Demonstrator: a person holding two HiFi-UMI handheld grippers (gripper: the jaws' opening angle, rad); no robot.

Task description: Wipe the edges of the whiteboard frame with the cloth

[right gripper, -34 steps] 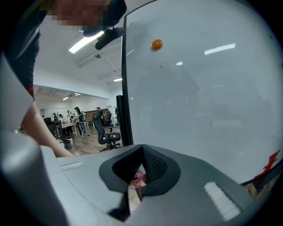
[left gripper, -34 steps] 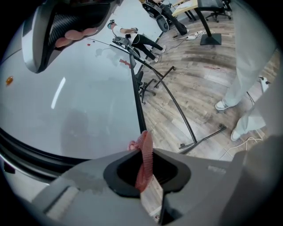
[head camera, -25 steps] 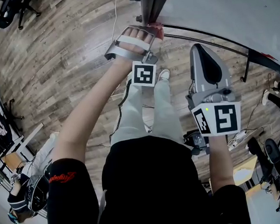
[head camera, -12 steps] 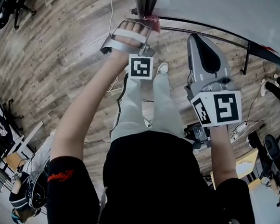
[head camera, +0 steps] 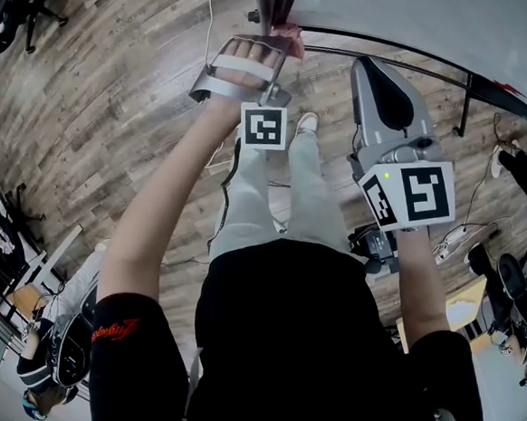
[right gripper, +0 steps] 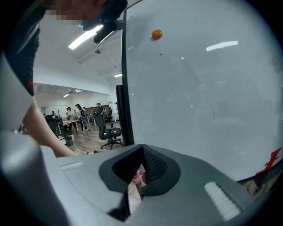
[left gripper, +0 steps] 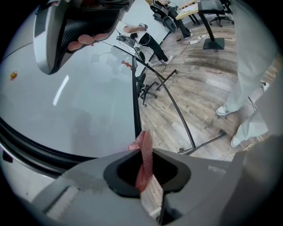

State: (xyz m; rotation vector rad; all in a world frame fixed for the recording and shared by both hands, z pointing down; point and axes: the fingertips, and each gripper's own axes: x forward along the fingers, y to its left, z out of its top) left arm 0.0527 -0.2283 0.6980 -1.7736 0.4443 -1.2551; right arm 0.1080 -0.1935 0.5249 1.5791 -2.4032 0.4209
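I am pinching the ribbed pink cloth (left gripper: 143, 161) in the left hand-held gripper (left gripper: 148, 150). Its jaws are pressed onto the fabric, which is standing up between them as a narrow folded strip. The strip's upper end is lying right against the whiteboard's black frame (left gripper: 136, 110), at the foot of its upright edge.

I am holding the right hand-held gripper (right gripper: 142, 150) just beside the left one, facing the glossy grey whiteboard surface (right gripper: 199, 110). Its jaws are meeting at the tips and gripping nothing. A scrap of pink is showing through the gap under them, but I cannot tell what it is.

A small round orange magnet (right gripper: 156, 33) is sitting high on the board. Beyond the frame, the wood-plank floor (left gripper: 199, 88) is stretching away towards a black office chair (right gripper: 106, 128).
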